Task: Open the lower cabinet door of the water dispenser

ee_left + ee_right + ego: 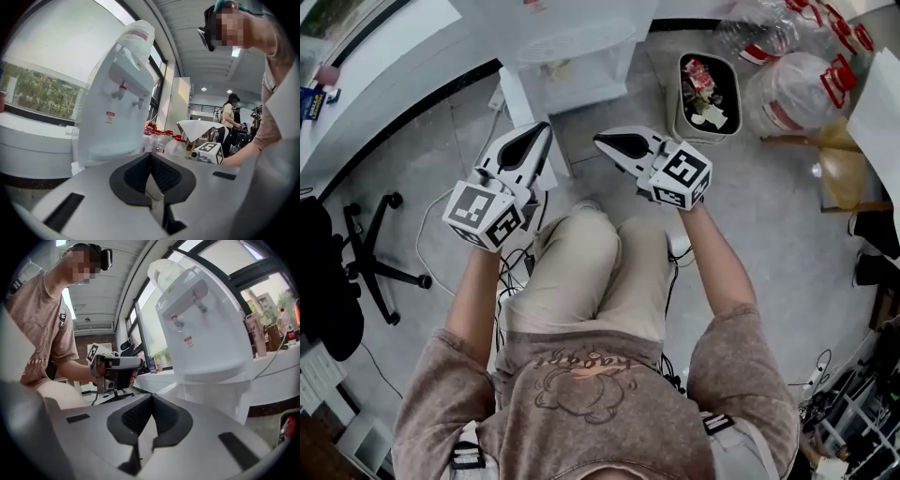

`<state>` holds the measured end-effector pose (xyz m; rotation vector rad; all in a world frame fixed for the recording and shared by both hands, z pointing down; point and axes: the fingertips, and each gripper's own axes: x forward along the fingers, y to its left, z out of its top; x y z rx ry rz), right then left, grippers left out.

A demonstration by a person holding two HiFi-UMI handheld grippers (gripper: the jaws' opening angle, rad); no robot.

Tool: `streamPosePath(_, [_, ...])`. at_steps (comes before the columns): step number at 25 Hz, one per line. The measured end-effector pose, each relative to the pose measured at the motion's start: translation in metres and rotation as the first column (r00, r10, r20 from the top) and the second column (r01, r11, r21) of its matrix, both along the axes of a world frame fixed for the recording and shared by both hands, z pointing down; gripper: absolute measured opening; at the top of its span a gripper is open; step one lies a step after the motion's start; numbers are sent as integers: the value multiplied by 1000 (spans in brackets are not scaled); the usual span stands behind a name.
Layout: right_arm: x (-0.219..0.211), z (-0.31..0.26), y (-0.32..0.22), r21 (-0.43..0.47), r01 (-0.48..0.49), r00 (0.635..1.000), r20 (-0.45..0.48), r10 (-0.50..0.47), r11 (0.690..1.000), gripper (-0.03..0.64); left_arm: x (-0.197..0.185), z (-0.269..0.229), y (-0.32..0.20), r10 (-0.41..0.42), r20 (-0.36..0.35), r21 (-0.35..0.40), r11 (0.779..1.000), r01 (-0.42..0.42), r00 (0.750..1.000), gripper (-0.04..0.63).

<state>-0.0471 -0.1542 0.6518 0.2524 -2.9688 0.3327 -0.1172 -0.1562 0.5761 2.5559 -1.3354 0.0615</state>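
Observation:
The white water dispenser [572, 47] stands on the floor ahead of me, its two taps facing me in the left gripper view [117, 93] and the right gripper view [201, 324]. A white panel [525, 122] juts from its lower left front toward me; it looks like the lower cabinet door swung open. My left gripper [546, 127] hovers just right of that panel's end, shut and empty [150, 157]. My right gripper [598, 141] is level with it, a little to its right, also shut with nothing in it [151, 397]. Neither touches the dispenser.
A bin of refuse [708, 94] stands right of the dispenser, with big plastic water bottles [797, 84] beyond it. An office chair's base [366, 253] is at the left, and cables [427, 234] lie on the floor. The person's knees [600, 262] are under the grippers.

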Motion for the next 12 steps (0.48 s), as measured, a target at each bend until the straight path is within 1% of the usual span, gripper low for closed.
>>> streamPosePath(3, [19,-49,-11,-8,-102,995,21,102,995,5,13,-38,-7,69,-18,-20,997,-69,997,17])
streamPosePath(6, [39,-108,-17,-12,-193,980,39,193,981,5,26,-86,-12,114,-22,-40,993,-115,993,17])
streamPosePath(12, [79,-249,-18,-27,-347,935,66,348,938,5,59,-213,-8,216,8,-40,976,-215,976,17])
